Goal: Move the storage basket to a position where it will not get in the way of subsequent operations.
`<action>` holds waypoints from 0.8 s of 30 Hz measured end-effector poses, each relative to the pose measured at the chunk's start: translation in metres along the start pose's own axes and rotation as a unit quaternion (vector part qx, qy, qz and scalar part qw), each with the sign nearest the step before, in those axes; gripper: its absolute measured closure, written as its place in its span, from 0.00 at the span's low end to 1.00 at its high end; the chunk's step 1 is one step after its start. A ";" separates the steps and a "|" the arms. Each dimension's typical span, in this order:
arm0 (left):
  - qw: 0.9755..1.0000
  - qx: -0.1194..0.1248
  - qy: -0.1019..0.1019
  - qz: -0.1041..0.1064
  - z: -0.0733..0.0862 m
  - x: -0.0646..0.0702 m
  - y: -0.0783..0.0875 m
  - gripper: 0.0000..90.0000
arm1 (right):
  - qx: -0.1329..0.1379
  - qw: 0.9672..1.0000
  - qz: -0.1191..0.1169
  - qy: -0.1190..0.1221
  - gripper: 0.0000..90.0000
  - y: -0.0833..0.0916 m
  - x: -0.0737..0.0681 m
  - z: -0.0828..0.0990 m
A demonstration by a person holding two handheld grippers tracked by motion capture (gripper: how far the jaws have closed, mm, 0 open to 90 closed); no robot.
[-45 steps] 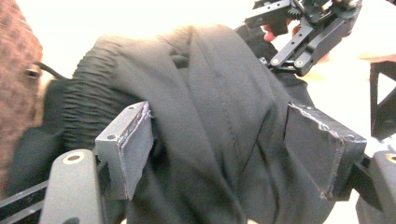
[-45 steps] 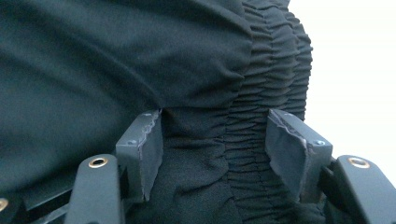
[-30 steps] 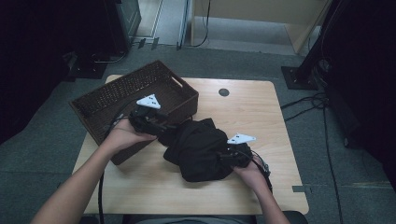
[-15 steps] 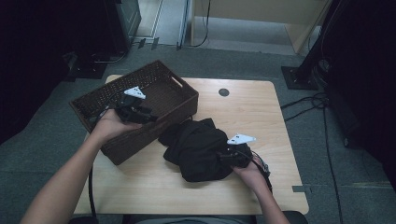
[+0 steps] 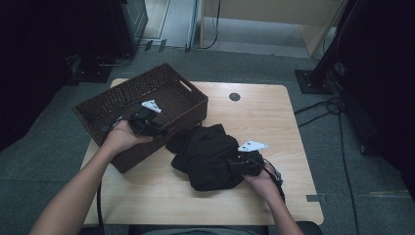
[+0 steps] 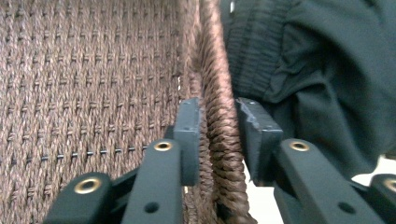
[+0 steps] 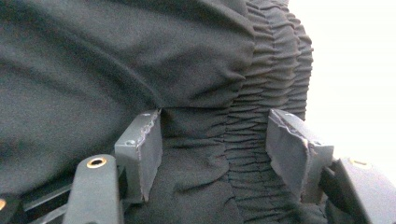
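The left gripper (image 5: 155, 130) has left the black garment (image 5: 208, 156) for the basket (image 5: 122, 93), its jaws closing onto the rim (image 6: 215, 140), probably steadying it. The right gripper (image 5: 239, 165) pinches the garment on the table (image 5: 274, 112).

No writing, label, brand, number or sign can be read anywhere in these pictures (the dark surroundings and the coarse weave give nothing legible).
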State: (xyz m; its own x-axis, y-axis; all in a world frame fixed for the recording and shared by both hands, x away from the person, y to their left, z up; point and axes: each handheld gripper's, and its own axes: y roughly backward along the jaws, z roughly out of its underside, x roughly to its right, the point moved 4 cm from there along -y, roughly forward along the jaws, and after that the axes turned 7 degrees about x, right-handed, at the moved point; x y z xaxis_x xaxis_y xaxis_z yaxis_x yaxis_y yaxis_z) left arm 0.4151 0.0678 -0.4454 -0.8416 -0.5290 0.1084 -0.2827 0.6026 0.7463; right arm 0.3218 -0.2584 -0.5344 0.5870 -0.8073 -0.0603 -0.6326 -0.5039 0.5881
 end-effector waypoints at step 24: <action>0.983 0.032 0.138 -0.112 0.043 -0.061 0.047 0.87 | 0.000 1.000 0.000 0.000 0.40 -0.001 0.000 0.000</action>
State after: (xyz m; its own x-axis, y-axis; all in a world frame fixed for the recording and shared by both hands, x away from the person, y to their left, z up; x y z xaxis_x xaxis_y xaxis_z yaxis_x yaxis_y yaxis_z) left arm 0.4338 0.1540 -0.4448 -0.5999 -0.7899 0.1269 -0.4830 0.4841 0.7296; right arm 0.3226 -0.2580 -0.5348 0.5878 -0.8068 -0.0602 -0.6319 -0.5043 0.5886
